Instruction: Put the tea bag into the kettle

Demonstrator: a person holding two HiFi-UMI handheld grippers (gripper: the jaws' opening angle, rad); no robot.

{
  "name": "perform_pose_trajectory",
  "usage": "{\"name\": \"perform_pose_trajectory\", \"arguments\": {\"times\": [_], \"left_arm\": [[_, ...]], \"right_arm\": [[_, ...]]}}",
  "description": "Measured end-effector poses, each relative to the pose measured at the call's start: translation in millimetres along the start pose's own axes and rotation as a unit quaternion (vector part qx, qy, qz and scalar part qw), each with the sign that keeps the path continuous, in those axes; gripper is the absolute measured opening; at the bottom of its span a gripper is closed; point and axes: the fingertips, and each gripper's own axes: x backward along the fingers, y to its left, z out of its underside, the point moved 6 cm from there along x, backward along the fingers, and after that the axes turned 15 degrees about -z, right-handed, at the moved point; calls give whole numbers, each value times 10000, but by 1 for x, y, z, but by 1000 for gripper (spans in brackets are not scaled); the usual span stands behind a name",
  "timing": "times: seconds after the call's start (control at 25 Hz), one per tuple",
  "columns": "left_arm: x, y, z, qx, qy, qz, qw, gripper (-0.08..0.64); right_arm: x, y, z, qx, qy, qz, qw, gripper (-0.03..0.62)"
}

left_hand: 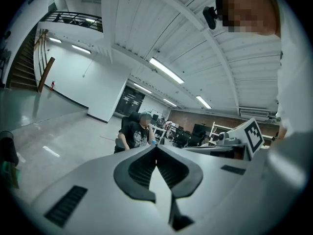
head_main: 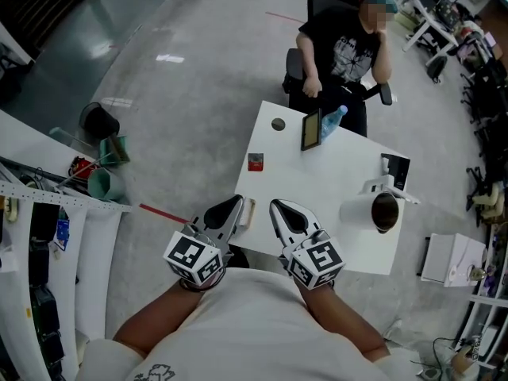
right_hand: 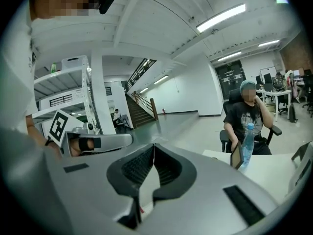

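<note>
Tea bag (head_main: 255,163): one, flat on the white tabletop (head_main: 317,182), just beyond both pairs of fingers. One open kettle (head_main: 384,210) stands to their right. Two grippers, the left gripper (head_main: 234,206) and the right gripper (head_main: 279,209), are level, side by side at the near edge. Both have their fingers pressed together, empty.

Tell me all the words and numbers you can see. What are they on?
Nothing here can be read.
Print on the seated person's black T-shirt: too blurred to read.
Tea bag: too small to read.
Left marker cube and right marker cube: black-and-white squares, no letters.
</note>
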Motion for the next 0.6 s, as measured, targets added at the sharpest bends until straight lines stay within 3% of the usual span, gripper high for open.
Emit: {"name": "perform_pose_trajectory", "arguments": {"times": [0.24,0.6], "left_arm": [[-23,42,-2,-183,57,32,9998,9],[-59,73,20,154,430,-26,9990,9]], "right_arm": [[-44,-24,2,-61,127,238,9996,11],[-74,-67,37,-211,504,443,9975,12]]}}
